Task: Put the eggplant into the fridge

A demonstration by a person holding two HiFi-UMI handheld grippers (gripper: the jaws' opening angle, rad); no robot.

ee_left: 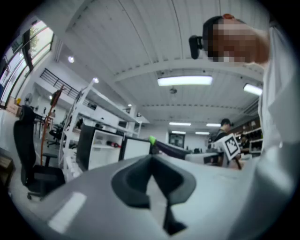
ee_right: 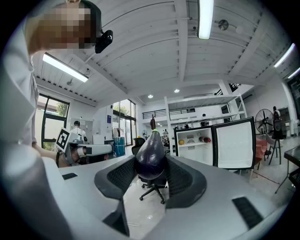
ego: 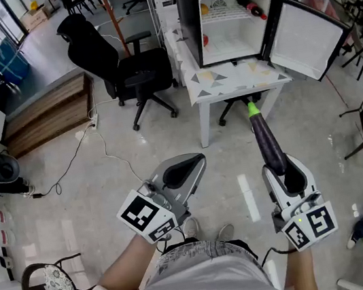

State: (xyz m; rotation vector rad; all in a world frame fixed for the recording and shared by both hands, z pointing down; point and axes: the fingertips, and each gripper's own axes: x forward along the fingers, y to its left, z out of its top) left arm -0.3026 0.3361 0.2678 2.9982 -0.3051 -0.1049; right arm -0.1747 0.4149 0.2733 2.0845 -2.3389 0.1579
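Right gripper (ego: pixel 281 171) clamps the eggplant (ego: pixel 266 137) by its fat end, well short of the open fridge (ego: pixel 191 15), green stem pointing toward it. Left gripper (ego: pixel 184 169) is closed and empty. Risk: the long, smooth eggplant may pivot, slip out, or hit the fridge door (ego: pixel 304 34).

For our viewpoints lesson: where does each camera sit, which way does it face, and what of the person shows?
Head view: on the head, facing down; shirt, left gripper, right gripper.
Left gripper view: on it, along shut jaws; shirt shows.
Right gripper view: on it, along jaws gripping the eggplant; shirt shows.
All share the fridge.
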